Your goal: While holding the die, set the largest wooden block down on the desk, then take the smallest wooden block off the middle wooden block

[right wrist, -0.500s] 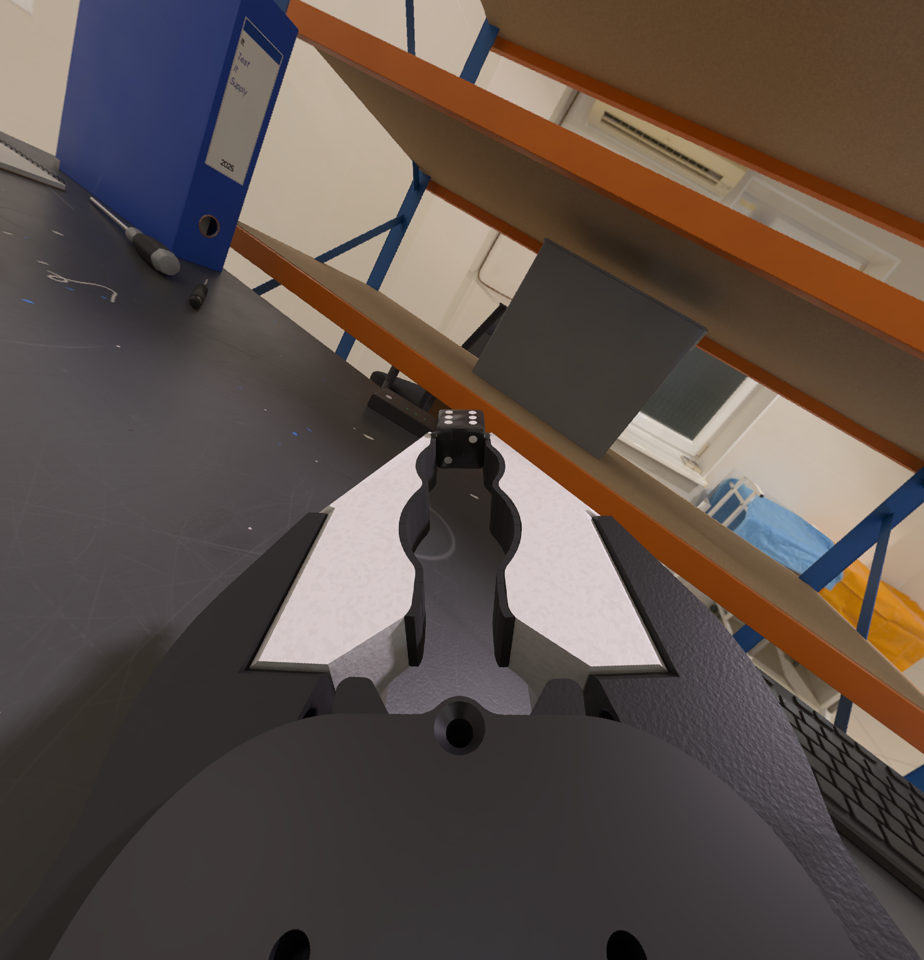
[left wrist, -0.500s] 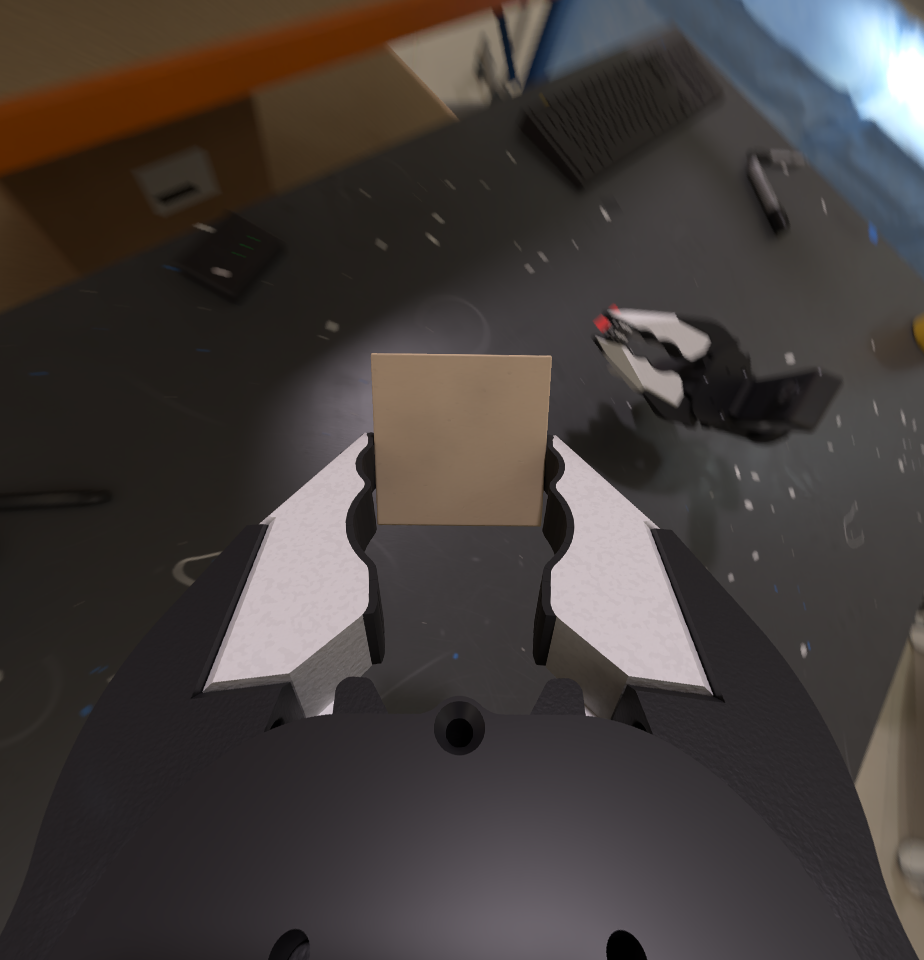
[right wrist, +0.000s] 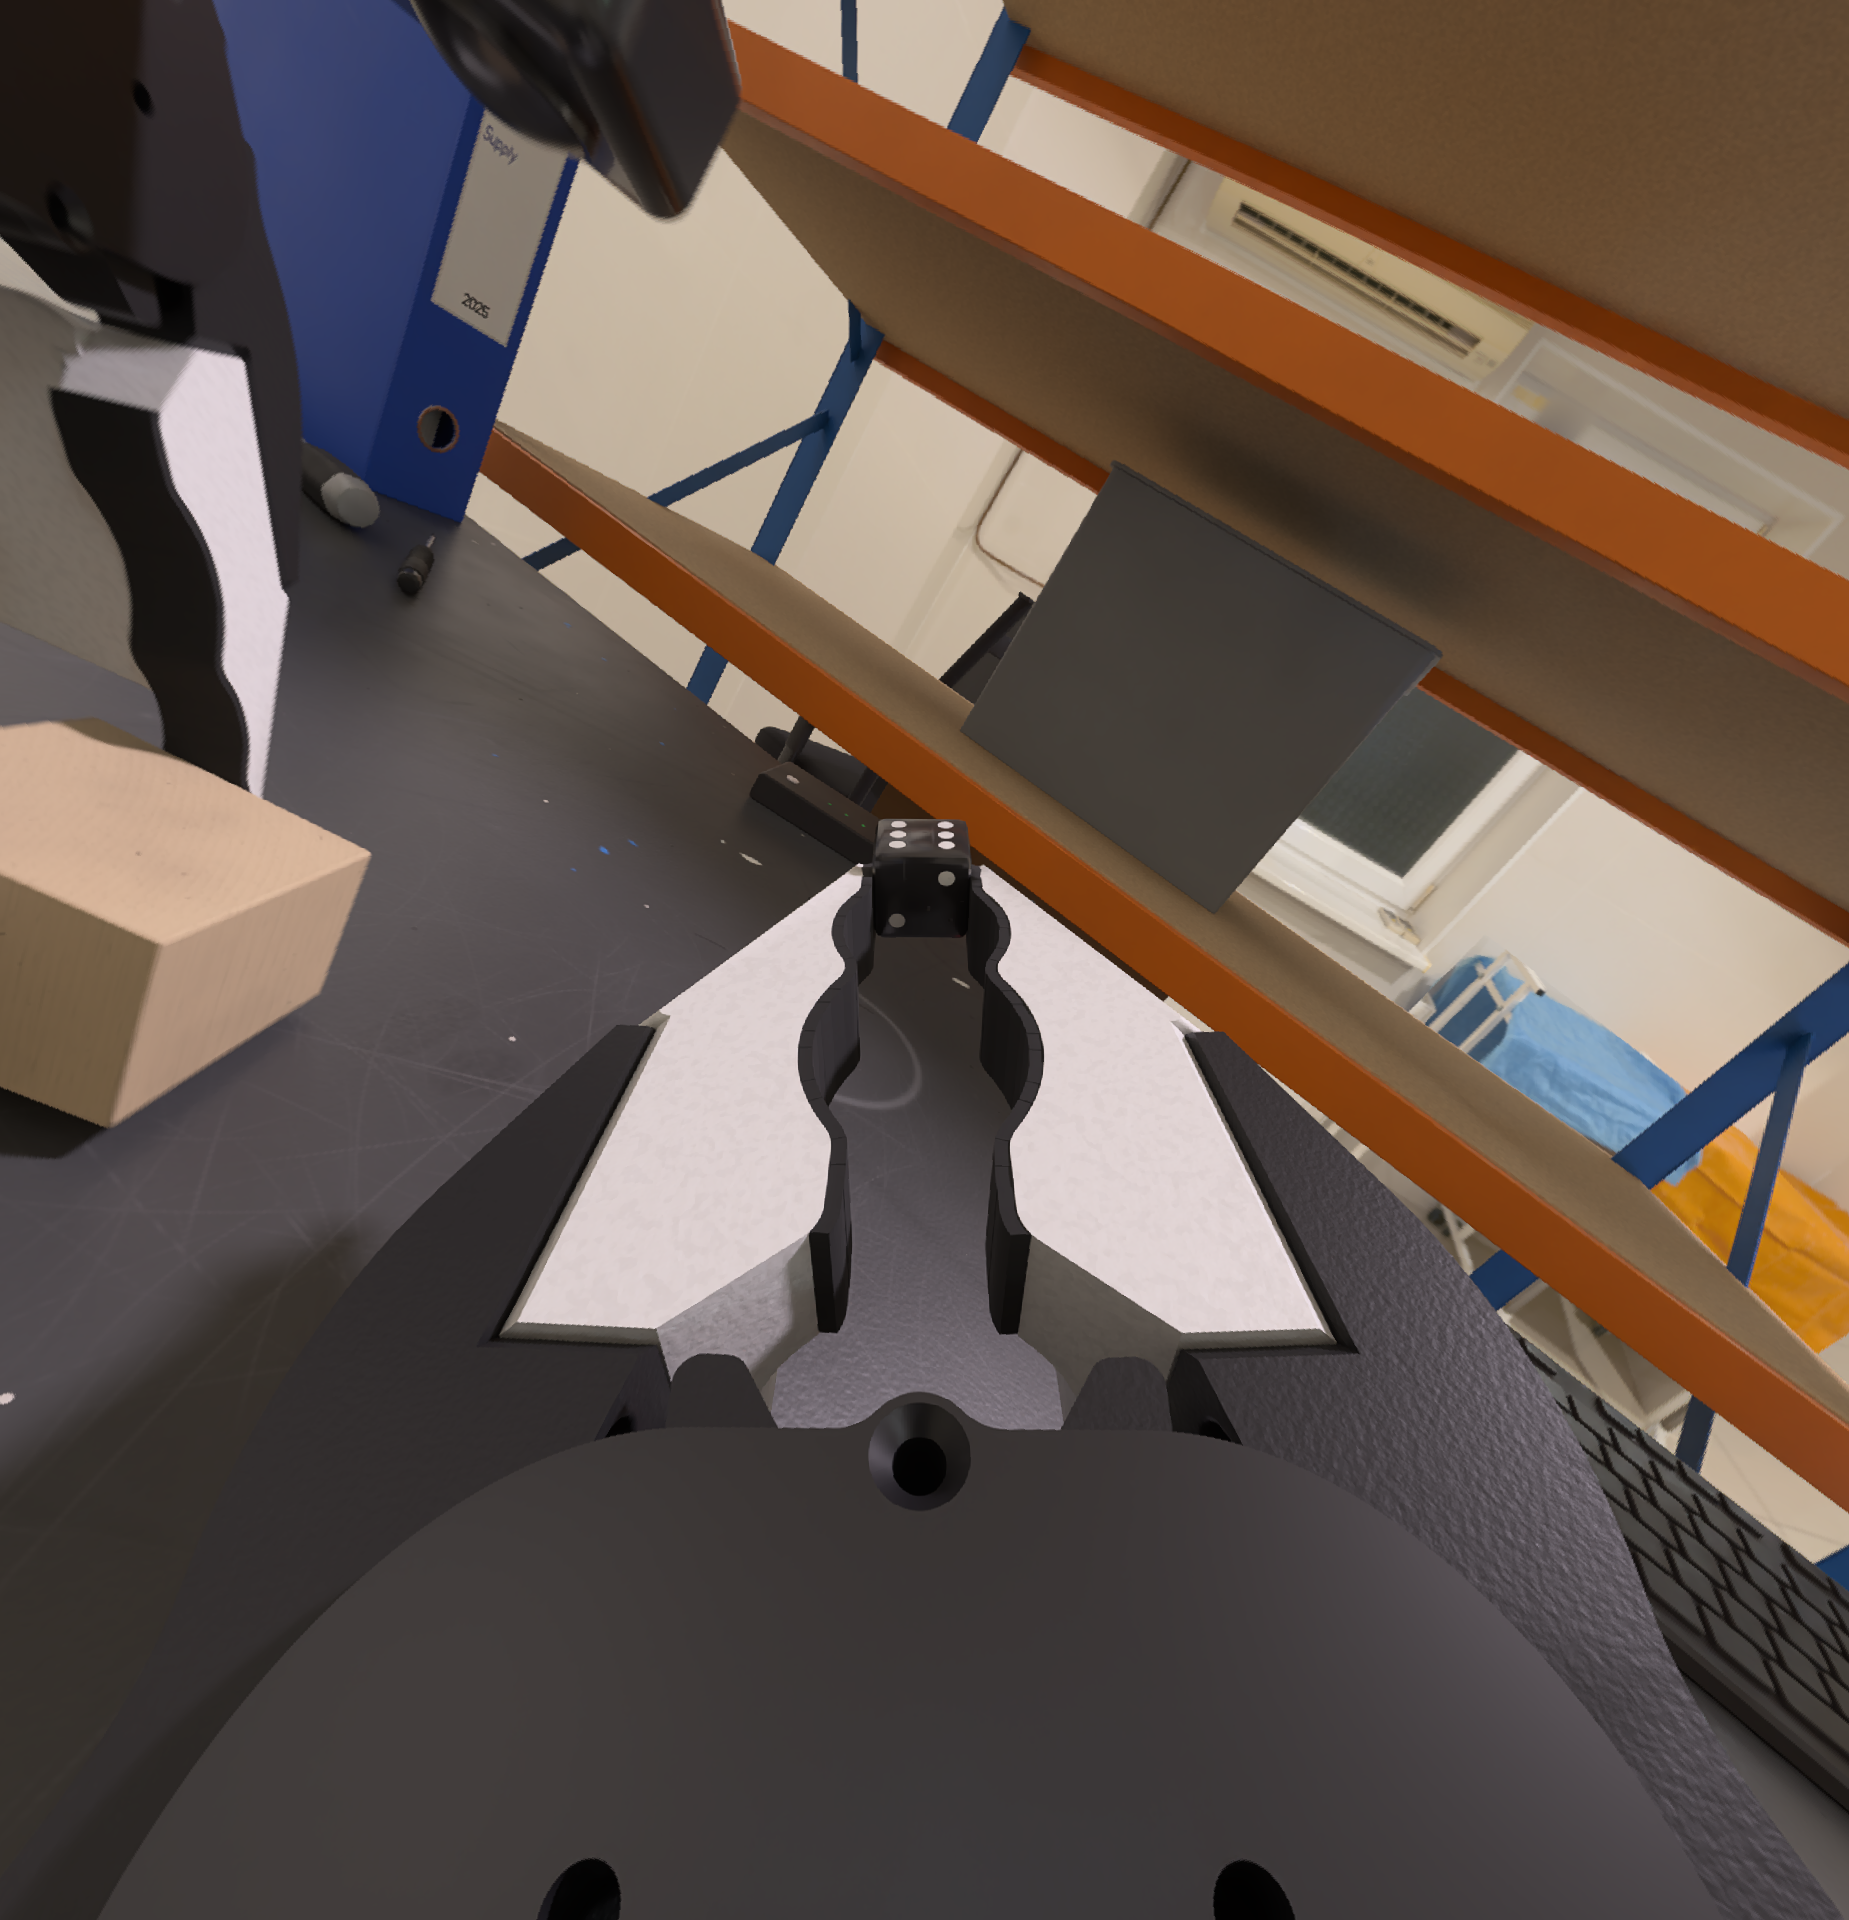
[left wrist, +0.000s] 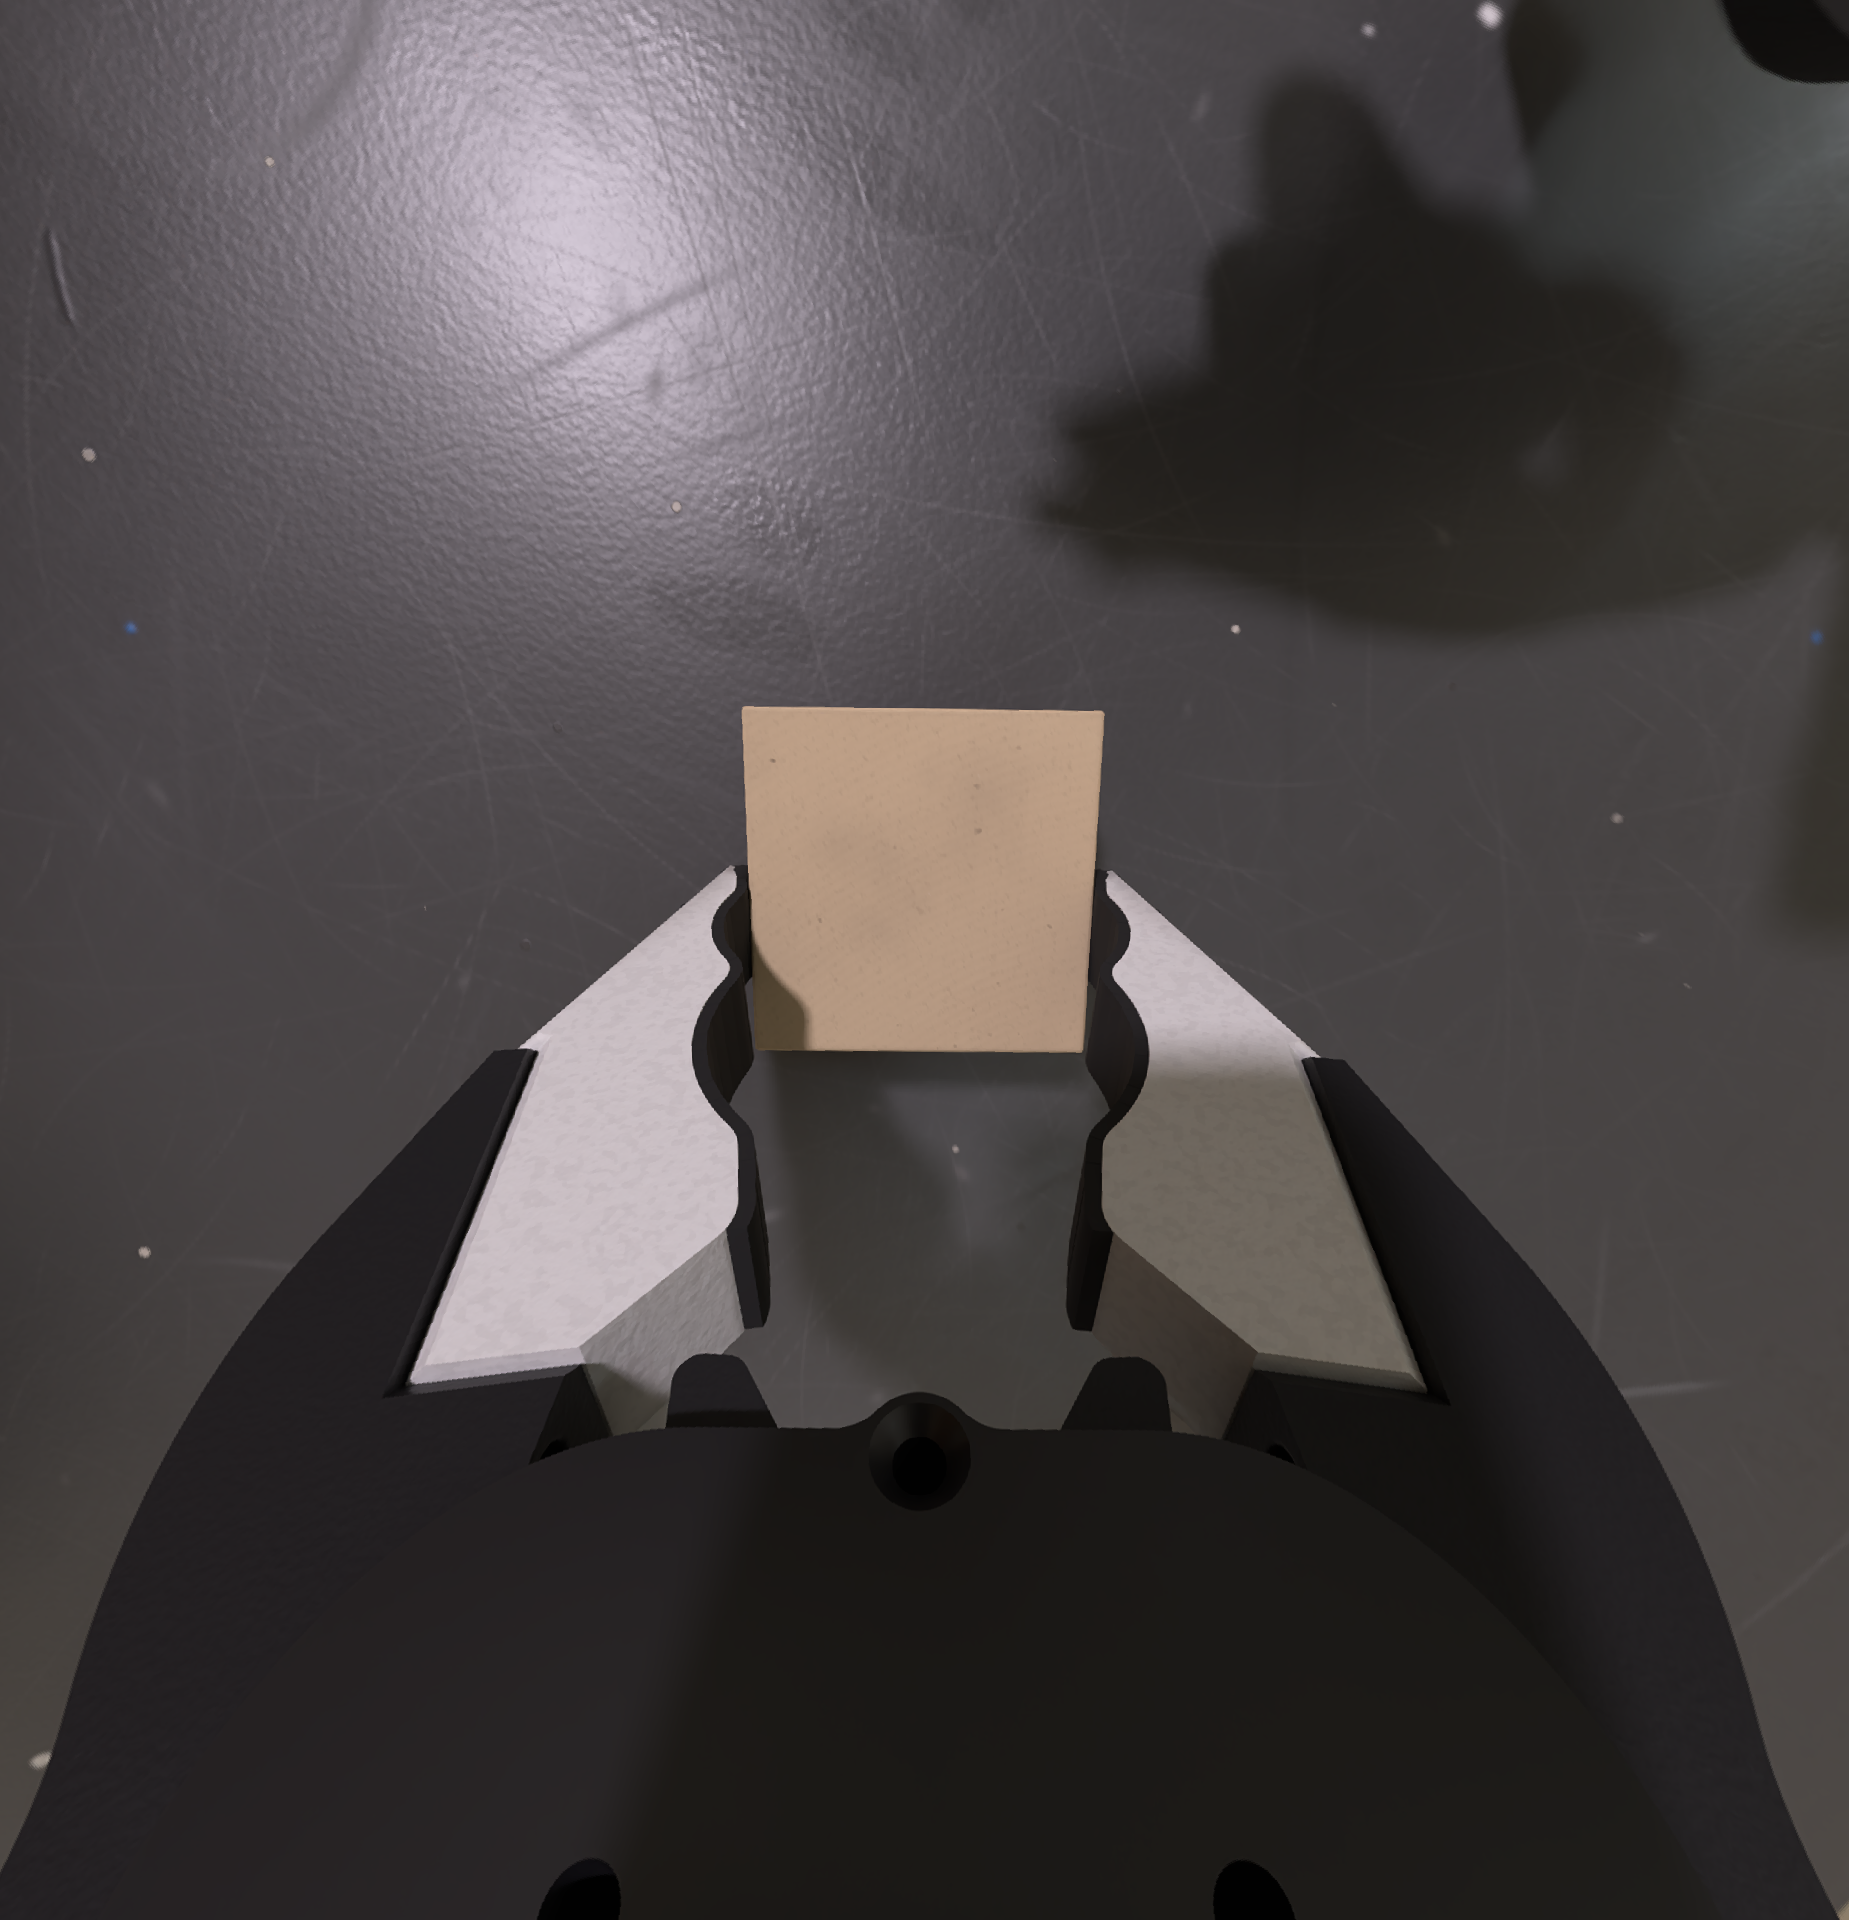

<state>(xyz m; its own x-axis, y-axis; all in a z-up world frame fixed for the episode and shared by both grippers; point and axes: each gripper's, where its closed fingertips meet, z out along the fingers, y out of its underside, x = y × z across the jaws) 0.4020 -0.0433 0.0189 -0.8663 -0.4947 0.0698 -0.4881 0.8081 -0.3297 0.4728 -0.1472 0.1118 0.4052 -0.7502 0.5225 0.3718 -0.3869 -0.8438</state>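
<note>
- Left wrist view: looks steeply down, close over the dark worktop (left wrist: 484, 520).
- Right wrist view: low over the worktop, faces its shelved edge.
- Shared: the wooden block (left wrist: 920, 883), at the right wrist view's left side.

Wooden block (right wrist: 120, 914) cut off leftward.

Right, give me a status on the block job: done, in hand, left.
Done: nothing is finished yet. In hand: the right gripper pinches the black die, and the left gripper is shut on the large wooden block low over the dark desk; whether it touches down is unclear. Left: releasing that block, then lifting the smallest block off the middle one; neither is in view.
</note>
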